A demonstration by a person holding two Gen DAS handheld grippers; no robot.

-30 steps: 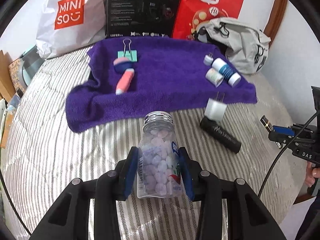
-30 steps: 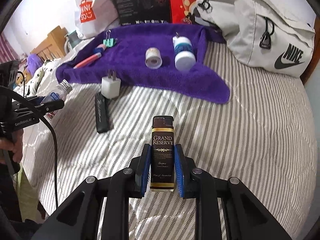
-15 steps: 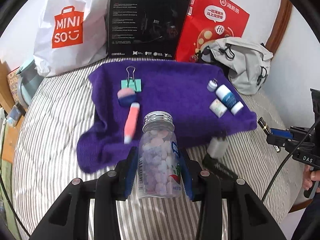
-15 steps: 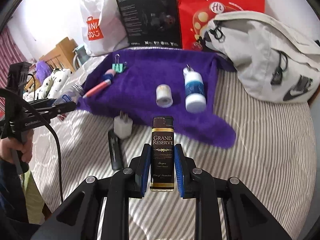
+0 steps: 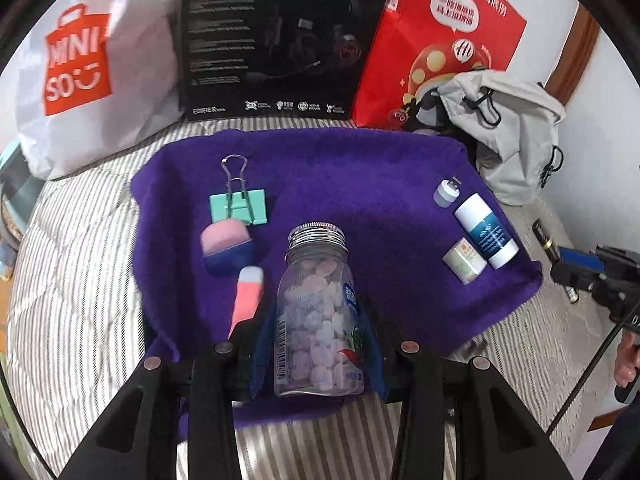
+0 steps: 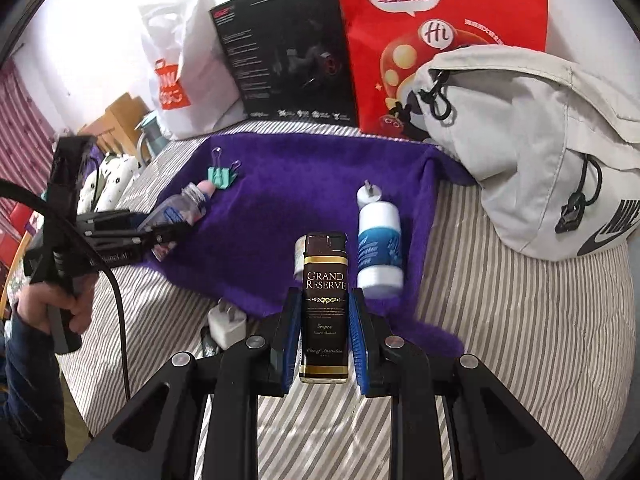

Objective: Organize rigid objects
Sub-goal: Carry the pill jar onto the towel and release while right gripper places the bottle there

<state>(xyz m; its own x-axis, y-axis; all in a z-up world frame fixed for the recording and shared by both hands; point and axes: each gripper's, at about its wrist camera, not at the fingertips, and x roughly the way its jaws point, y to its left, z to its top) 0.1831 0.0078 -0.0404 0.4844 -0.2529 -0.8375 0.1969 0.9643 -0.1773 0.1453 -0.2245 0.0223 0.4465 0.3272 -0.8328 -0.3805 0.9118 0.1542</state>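
My left gripper [image 5: 318,334] is shut on a clear candy bottle [image 5: 318,312] with a silver threaded neck, held over the front of the purple towel [image 5: 340,172]. On the towel lie a green binder clip [image 5: 239,206], a pink and blue roller [image 5: 226,246], a white and blue bottle [image 5: 486,232], a small jar [image 5: 464,260] and a tiny plug [image 5: 446,192]. My right gripper [image 6: 324,320] is shut on a black Grand Reserve lighter [image 6: 325,308], held over the towel's near right edge [image 6: 400,320]. The left gripper [image 6: 156,234] with its bottle shows at the left of the right wrist view.
A white Miniso bag [image 5: 84,72], a black box [image 5: 280,40] and a red bag [image 5: 440,40] stand behind the towel. A grey backpack [image 6: 540,152] lies at the right. A white charger [image 6: 226,322] rests on the striped bedding [image 6: 520,320]. A hand [image 6: 52,308] holds the left gripper's handle.
Both grippers have moved forward toward the towel with their objects still held. The candy bottle now hangs over the towel; the lighter has come up to its near edge.
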